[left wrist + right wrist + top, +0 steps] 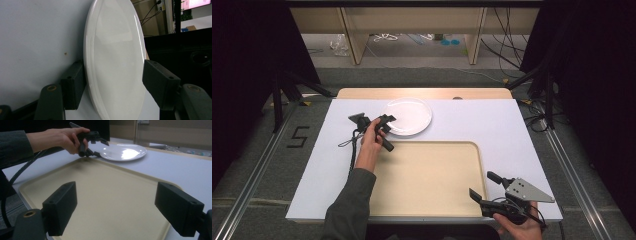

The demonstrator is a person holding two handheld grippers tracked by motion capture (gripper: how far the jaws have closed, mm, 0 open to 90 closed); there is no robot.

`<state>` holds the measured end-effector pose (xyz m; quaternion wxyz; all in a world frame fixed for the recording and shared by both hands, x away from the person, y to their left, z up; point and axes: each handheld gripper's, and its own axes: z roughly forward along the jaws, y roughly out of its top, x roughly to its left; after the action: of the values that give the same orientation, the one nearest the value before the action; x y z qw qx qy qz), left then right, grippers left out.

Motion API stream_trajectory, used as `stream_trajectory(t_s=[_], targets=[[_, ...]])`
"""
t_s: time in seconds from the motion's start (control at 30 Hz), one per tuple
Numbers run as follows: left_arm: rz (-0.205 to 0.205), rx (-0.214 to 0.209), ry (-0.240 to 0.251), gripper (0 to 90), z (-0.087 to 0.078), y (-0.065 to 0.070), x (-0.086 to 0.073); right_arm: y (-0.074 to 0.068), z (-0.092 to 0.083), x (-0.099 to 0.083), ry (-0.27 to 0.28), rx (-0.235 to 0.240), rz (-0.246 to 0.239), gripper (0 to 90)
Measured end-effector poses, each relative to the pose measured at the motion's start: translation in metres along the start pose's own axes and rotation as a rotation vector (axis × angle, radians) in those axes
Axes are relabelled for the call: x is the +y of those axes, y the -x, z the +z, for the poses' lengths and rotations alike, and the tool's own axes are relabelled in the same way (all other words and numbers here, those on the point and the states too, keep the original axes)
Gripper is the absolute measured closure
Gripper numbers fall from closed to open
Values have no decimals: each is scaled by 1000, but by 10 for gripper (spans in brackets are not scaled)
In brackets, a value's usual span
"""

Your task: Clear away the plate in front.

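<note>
White plate [408, 115], at twelve o'clock of the beige tray [427, 177] on the tabletop [492, 125], its rim straddled but unpinched by the left hand-held gripper [388, 122], apparently for lifting; right hand-held gripper [482, 187] idles wide at five o'clock.

Plate [409, 116]: white, glossy, smooth, ceramic-looking; bright highlights across its face in the left gripper view.
Tray [427, 175]: beige, matt, smooth, plastic by its look, raised rim.
Table cover [512, 125]: pale, matt, paper-like; wood-look edge at 12 o'clock.
Left gripper [387, 122], right gripper [484, 189]: 2 black matt jaws each, plastic-looking, brass-coloured screw heads; grey metal-look plate on the right one.
Sleeve [349, 202]: grey cloth.
</note>
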<state>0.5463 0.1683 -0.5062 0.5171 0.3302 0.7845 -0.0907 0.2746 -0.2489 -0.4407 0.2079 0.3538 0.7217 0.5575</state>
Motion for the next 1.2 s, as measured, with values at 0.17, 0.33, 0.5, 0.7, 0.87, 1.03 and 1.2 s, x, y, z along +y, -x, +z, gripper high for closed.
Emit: stream_trajectory(t_s=[0.17, 0.33, 0.5, 0.7, 0.87, 1.03, 1.2], targets=[[-13, -1, 0, 411, 1, -2, 0, -1, -1, 1, -17, 4, -12, 193], [-36, 24, 14, 543, 0, -7, -1, -1, 0, 1, -23, 1, -16, 196], [-70, 23, 29, 651, 0, -11, -3, -2, 0, 1, -24, 6, -17, 199], [-85, 52, 45, 776, 0, -14, -5, -2, 1, 0, -16, 14, -14, 204], [-73, 59, 51, 836, -1, -16, -7, -1, -1, 1, -21, 6, -22, 207], [-80, 38, 60, 840, -1, -16, -8, -1, -1, 1, -4, 2, -19, 211], [-92, 7, 46, 850, -3, -19, -8, -1, -3, 2, -10, 0, -23, 216]])
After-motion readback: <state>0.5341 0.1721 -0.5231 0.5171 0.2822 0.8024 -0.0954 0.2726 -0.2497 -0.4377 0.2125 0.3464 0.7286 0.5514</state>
